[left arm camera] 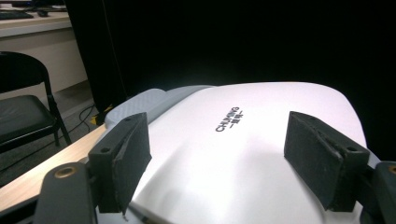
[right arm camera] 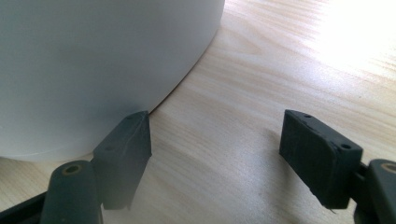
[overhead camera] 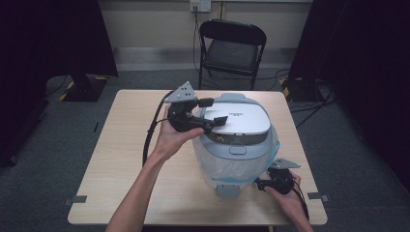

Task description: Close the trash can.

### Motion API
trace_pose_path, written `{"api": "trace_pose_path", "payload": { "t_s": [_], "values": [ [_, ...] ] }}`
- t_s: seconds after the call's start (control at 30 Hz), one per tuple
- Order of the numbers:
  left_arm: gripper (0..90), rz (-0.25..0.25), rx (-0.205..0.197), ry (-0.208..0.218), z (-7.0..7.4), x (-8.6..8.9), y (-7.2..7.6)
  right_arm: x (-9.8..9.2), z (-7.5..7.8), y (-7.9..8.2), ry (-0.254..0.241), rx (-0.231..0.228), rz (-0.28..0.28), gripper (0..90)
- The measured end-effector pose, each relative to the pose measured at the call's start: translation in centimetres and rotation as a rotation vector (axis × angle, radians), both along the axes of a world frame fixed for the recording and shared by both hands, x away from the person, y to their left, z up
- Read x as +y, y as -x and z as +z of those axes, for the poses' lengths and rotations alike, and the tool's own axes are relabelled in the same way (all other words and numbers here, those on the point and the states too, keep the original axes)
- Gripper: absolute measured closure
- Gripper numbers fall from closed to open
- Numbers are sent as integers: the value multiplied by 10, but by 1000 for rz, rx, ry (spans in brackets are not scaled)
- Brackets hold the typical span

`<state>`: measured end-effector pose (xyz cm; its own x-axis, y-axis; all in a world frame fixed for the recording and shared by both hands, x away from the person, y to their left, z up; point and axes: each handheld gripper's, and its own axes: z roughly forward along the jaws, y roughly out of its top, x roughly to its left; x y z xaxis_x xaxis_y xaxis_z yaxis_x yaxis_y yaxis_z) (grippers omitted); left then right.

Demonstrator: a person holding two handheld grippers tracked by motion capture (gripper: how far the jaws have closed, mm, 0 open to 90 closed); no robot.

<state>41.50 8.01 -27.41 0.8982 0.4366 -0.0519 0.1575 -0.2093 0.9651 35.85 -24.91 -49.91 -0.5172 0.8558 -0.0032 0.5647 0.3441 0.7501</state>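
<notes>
While the cooker (overhead camera: 235, 140) sat mid-counter (overhead camera: 121, 164), both grippers gaped wide and empty — left gripper (overhead camera: 209, 110) over the lid (left arm camera: 261, 140), right gripper (overhead camera: 265, 185) at the base (one jaw just beside it). A careless nudge could slide the cooker.

Light wooden table (overhead camera: 125, 159) on grey carpet (overhead camera: 58, 145); black folding chair (overhead camera: 232, 46) behind; pale wall (overhead camera: 154, 24), black curtains (overhead camera: 48, 38) both sides.
</notes>
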Motion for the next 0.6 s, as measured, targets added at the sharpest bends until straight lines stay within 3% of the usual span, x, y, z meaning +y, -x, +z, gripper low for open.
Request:
{"api": "trace_pose_path", "payload": {
  "t_s": [0.27, 0.4, 0.6],
  "values": [
    [202, -23, -16, -36, 2, -13, 7, 0, 0, 0, 0, 0, 0, 240],
    [201, -56, 16, -20, 1, -21, 9, 0, 0, 0, 1, 0, 0, 240],
    [188, -57, -7, -67, -2, -27, 12, 0, 0, 0, 0, 0, 0, 239]
  ]
}}
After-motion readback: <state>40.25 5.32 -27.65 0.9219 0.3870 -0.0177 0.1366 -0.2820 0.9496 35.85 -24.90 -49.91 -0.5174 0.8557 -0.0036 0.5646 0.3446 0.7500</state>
